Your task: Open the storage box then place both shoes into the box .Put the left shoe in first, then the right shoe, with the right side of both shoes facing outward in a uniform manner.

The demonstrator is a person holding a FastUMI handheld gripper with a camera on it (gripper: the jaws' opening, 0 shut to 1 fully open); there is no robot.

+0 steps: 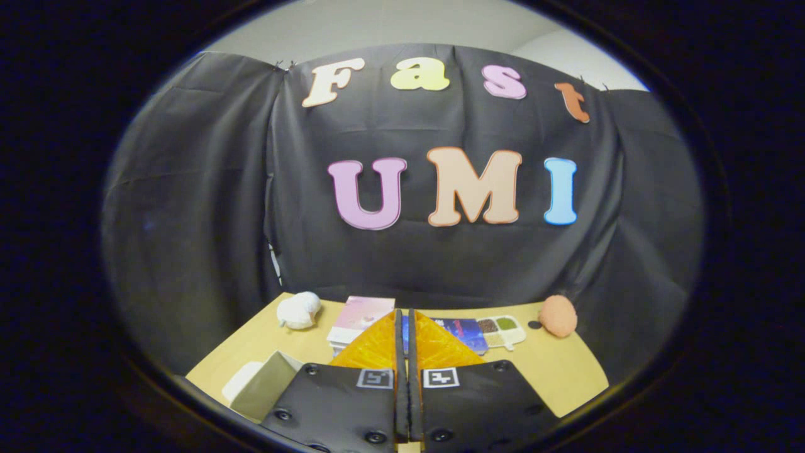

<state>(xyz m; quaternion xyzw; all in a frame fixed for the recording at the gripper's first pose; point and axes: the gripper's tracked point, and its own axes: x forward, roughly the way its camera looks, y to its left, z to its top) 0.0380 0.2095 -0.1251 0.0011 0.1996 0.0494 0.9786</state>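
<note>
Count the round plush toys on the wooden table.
2. The white plush toy sits beyond the shut gripper, beside the pink book; the orange plush toy beside the compartment tray. Others may be hidden.

Books (361, 318) just beyond closed claw (404, 327)

White plush toy (299, 310), pink book (362, 314), compartment tray (501, 331), orange plush (558, 316), table (560, 371)
</note>
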